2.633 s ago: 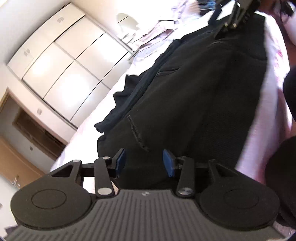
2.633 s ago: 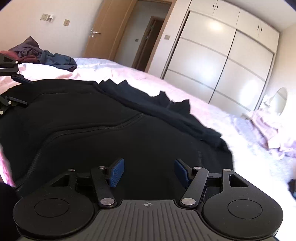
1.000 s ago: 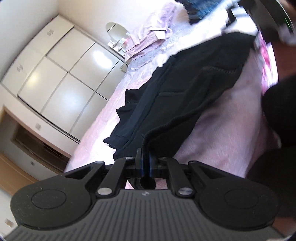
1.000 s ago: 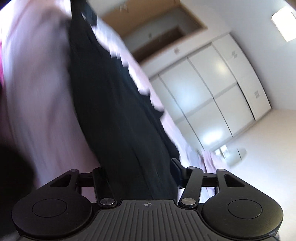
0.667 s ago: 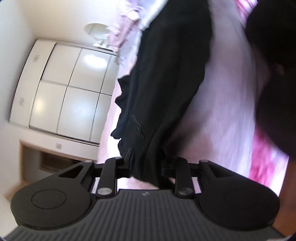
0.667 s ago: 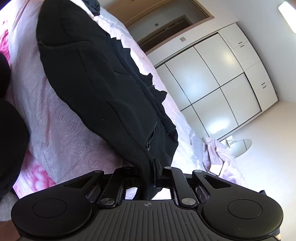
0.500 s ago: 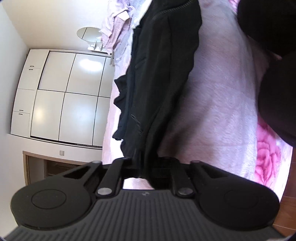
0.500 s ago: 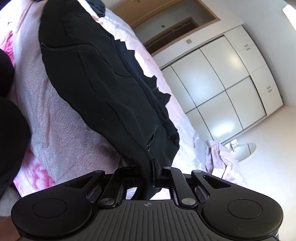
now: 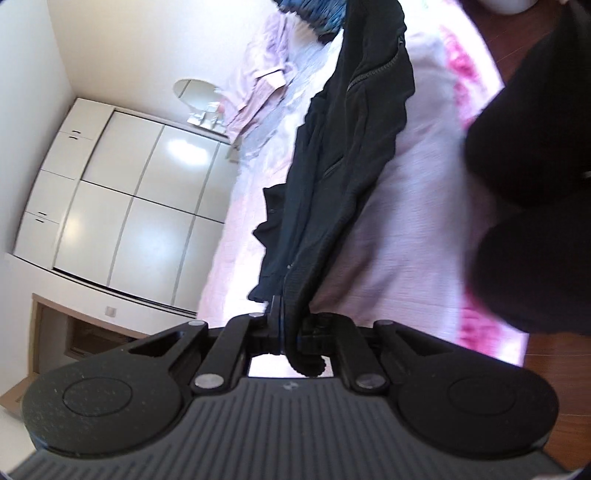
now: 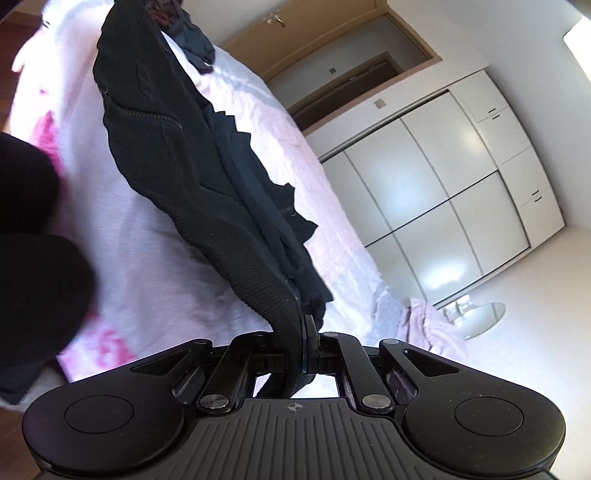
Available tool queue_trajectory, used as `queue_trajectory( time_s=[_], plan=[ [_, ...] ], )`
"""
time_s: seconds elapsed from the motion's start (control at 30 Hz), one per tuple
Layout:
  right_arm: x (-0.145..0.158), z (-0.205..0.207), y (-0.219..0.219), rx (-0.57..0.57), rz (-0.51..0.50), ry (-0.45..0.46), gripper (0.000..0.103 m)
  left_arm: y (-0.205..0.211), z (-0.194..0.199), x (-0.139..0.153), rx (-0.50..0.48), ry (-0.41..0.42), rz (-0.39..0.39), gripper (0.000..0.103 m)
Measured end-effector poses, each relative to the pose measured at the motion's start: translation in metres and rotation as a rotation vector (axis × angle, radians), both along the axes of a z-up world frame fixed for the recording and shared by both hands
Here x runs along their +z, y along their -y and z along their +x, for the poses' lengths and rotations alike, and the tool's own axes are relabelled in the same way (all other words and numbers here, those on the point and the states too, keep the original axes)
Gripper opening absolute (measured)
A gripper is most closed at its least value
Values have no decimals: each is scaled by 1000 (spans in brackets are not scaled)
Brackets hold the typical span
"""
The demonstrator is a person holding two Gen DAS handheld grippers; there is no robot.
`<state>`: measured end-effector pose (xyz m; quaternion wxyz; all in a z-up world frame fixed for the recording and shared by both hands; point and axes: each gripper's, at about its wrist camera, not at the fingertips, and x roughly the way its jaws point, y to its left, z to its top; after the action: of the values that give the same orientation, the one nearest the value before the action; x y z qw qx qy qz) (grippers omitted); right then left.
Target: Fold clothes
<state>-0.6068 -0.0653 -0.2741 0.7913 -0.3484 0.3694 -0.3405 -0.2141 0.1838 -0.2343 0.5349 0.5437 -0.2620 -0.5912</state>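
Observation:
A black zip jacket [image 9: 354, 147] stretches across a pink bed [image 9: 399, 236], lifted along its ribbed hem. My left gripper [image 9: 290, 325] is shut on one end of that hem, the knit band bunched between its pads. In the right wrist view the same black jacket [image 10: 177, 155] runs away from me over the pink bed [image 10: 140, 280], and my right gripper [image 10: 297, 354] is shut on the hem's other end. The far part of the jacket still rests on the bed.
White wardrobe doors [image 9: 140, 199] line the wall beyond the bed. Lilac clothes [image 9: 258, 85] and a dark blue heap [image 9: 314, 18] lie at one end; another dark pile [image 10: 184, 29] lies at the other. A person's dark-clad legs [image 9: 535, 184] stand by the bed edge. A wooden door [image 10: 332, 48] is behind.
Both grippers went from open above the flat jacket to shut on its hem. Since then both have risen, pulling the hem up off the bed and bunching the jacket.

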Motion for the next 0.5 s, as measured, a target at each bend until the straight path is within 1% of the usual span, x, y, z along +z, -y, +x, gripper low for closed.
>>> queue_trajectory(
  time_s=[0.13, 0.23, 0.33, 0.5],
  plan=[
    [14, -29, -54, -1, 29, 10, 4, -47, -10, 13, -11, -27, 27, 5],
    [28, -44, -80, -5, 30, 35, 4, -63, -15, 21, -21, -14, 17, 5],
    [38, -49, -95, -5, 23, 46, 4, -62, -16, 32, -25, 1, -5, 5],
    [54, -44, -89, 7, -20, 47, 4, -38, -9, 62, -24, 1, -54, 5]
  ],
)
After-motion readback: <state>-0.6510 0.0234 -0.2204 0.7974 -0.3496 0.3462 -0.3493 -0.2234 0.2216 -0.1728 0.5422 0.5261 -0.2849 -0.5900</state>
